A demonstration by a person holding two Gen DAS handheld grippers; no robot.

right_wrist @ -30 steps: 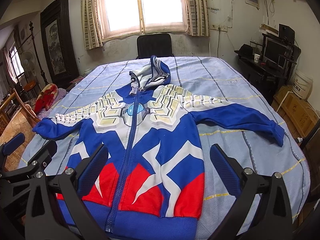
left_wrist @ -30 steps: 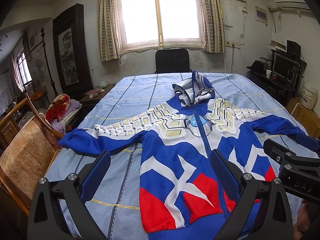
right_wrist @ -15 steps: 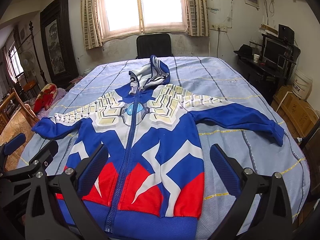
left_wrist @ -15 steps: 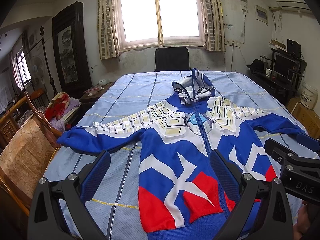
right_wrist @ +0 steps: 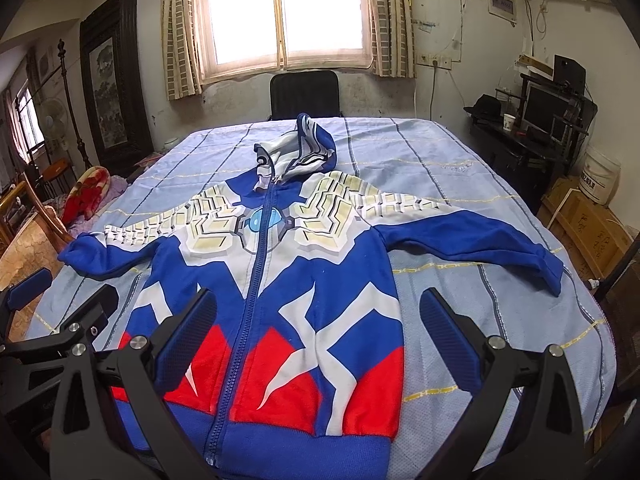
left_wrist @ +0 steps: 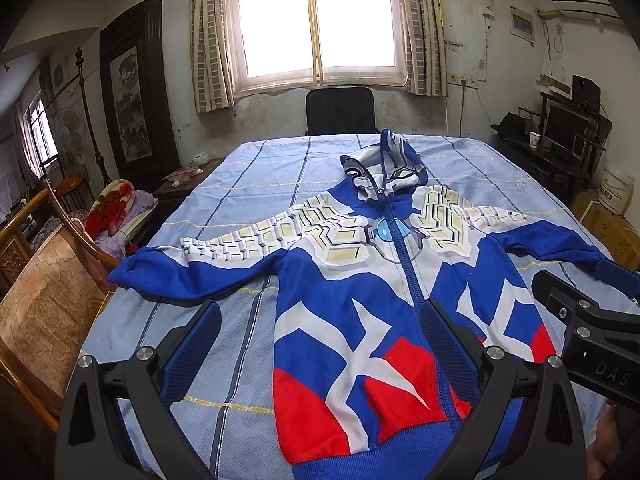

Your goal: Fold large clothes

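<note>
Left wrist view: a hoodie (left_wrist: 372, 300) is laid flat, front up and zipped, on a desk covered by a light blue cloth (left_wrist: 256, 184). Its long axis runs from the hem, nearest the camera, to the hood (left_wrist: 384, 174), which points away toward the window (left_wrist: 320, 20) and a black chair (left_wrist: 340, 110). The sleeves are spread sideways, across that axis: one cuff (left_wrist: 124, 274) lies at the left edge of the desk, the other reaches toward the right edge. The left gripper (left_wrist: 320, 360) is held over the hem with its fingers wide apart and nothing between them; one pad is seen over bare cloth, the other over the zipper. Part of the right gripper's frame is seen at the right edge of this view.

In the right wrist view the hoodie (right_wrist: 272, 300) is seen along the same axis, hood far, hem near. The right gripper (right_wrist: 318, 344) is likewise spread wide and holds nothing; its left pad is seen over the hoodie's lower front, its right pad over cloth beside the hem. The right sleeve (right_wrist: 480, 244) slopes outward and slightly toward the camera.
</note>
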